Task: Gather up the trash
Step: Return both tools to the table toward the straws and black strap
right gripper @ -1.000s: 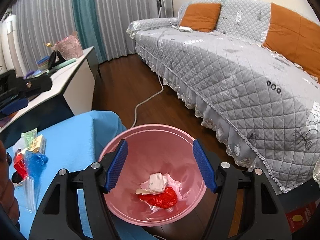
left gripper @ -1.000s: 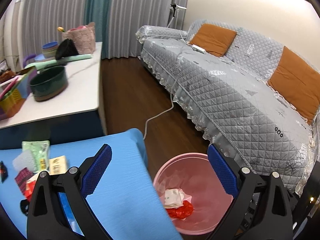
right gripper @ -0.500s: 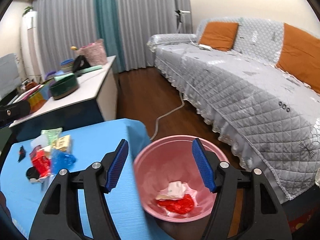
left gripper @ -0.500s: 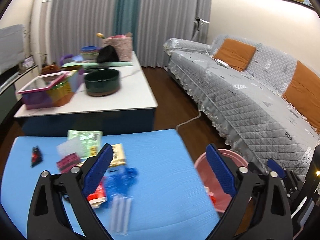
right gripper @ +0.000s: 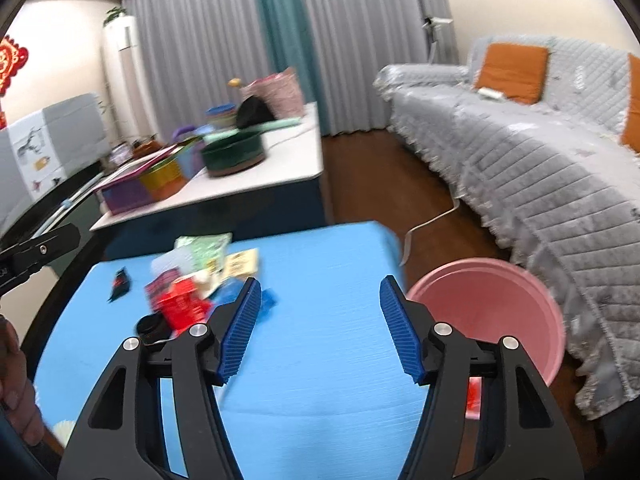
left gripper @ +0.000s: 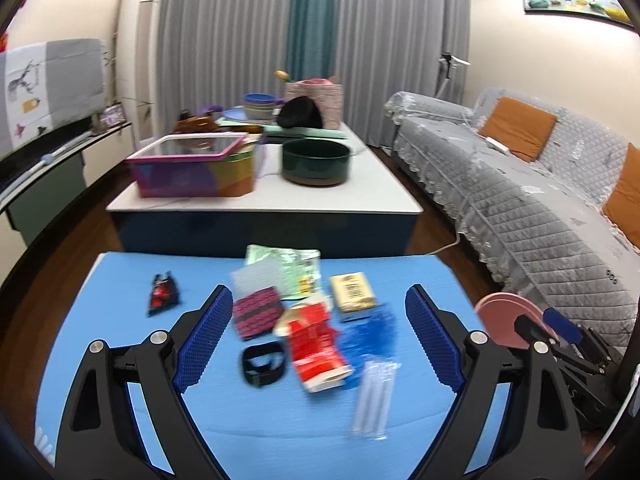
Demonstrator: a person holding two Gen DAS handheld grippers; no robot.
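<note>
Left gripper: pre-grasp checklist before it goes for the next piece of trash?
1. Left gripper open and empty: ok.
2. Trash in front of it: ok, red wrapper lies between its fingers' line of sight on the blue mat.
3. Single item isolated: not ok, wrapper touches the blue bag and other pieces.
4. Right gripper out of the way: ok, open, over bare mat.
5. Bin reachable: ok, beside the mat's right edge.
6. Image sharp enough for aiming: not ok, motion blur.

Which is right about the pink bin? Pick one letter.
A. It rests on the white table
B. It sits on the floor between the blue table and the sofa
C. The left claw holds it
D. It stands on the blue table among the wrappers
B: the pink bin stands on the floor, off the edge of the blue table, in front of the sofa.
</note>
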